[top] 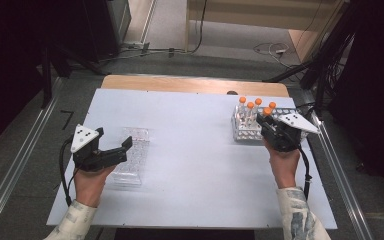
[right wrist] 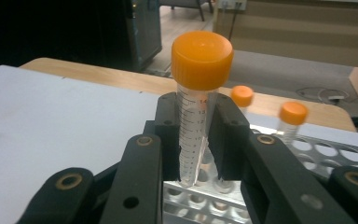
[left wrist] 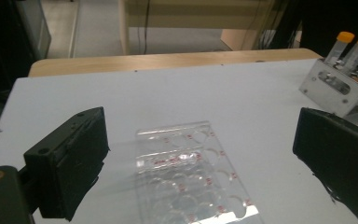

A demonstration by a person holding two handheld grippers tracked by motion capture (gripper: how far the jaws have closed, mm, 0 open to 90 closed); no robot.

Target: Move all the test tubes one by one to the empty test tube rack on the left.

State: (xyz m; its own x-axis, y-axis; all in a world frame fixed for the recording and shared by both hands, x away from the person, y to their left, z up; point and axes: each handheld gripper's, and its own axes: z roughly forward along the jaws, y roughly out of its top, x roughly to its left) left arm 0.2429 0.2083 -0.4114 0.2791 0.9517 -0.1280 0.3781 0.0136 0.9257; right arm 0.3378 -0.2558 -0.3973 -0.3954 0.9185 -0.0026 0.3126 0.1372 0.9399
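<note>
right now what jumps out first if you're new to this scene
The right tool is shut on an orange-capped tube, held upright just above the metal tube rack at the table's right edge, where more orange-capped tubes stand. On the left, the left tool hovers with jaws wide apart over a clear plastic well plate lying flat on the white table.

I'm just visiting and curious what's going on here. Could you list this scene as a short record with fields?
Setting: white table
Right gripper: shut on an orange-capped tube, held upright just above the metal rack
Other tubes: standing in that rack
Left gripper: open, holding nothing
Clear plastic tray: lying flat on the table in front of the left gripper, with round wells
</note>
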